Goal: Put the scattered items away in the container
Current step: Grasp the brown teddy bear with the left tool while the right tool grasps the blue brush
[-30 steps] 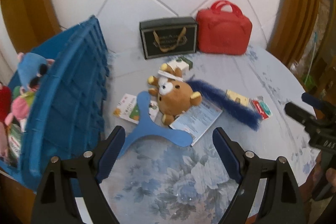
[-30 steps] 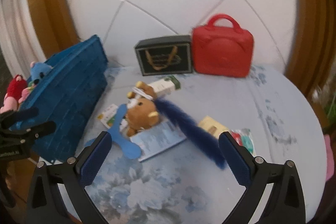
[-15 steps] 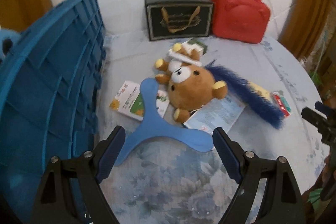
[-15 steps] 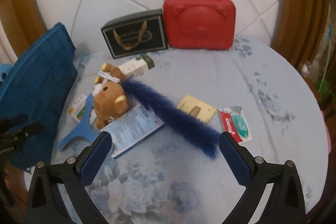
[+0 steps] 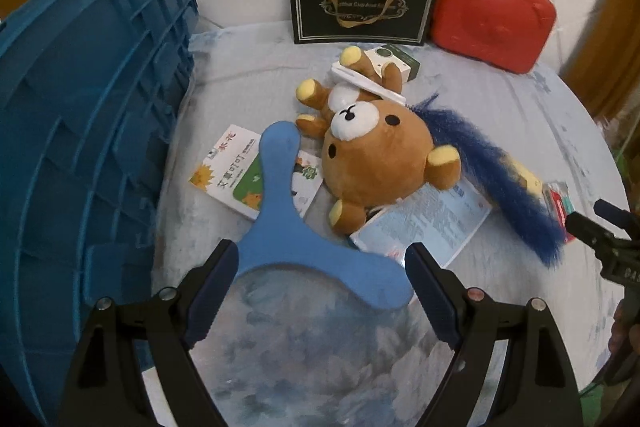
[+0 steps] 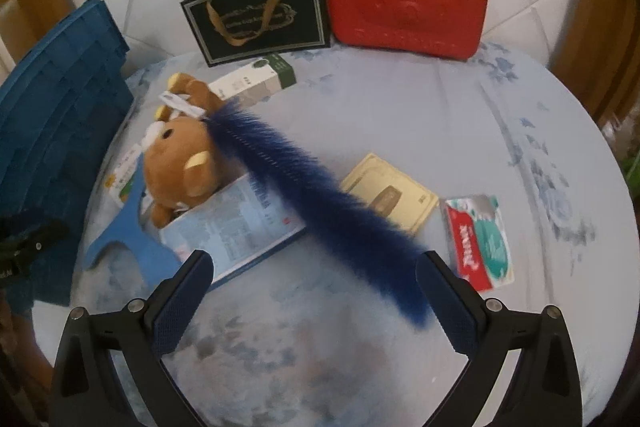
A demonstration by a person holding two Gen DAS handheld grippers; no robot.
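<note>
My left gripper (image 5: 320, 287) is open, its fingers on either side of the near end of a blue three-armed boomerang (image 5: 288, 211) that lies flat on the table. A brown plush bear (image 5: 376, 163) lies behind it on a pale blue booklet (image 5: 424, 223). A dark blue furry tail (image 6: 316, 203) runs from the bear toward my open right gripper (image 6: 312, 303), whose fingers straddle its tip. The blue crate (image 5: 80, 115) stands at the left. A yellow card (image 6: 388, 195), a red-green packet (image 6: 480, 239) and a white-green box (image 6: 252, 83) lie around.
A black gift bag (image 5: 360, 3) and a red case (image 5: 492, 7) stand against the white tiled wall at the back. A green-white leaflet (image 5: 228, 179) lies under the boomerang. The table has a floral cloth (image 6: 460, 115) and a round edge at the right.
Both grippers have moved forward and down toward the table. The left one now brackets the boomerang's near end; the right one has closed in on the furry tail's tip.
</note>
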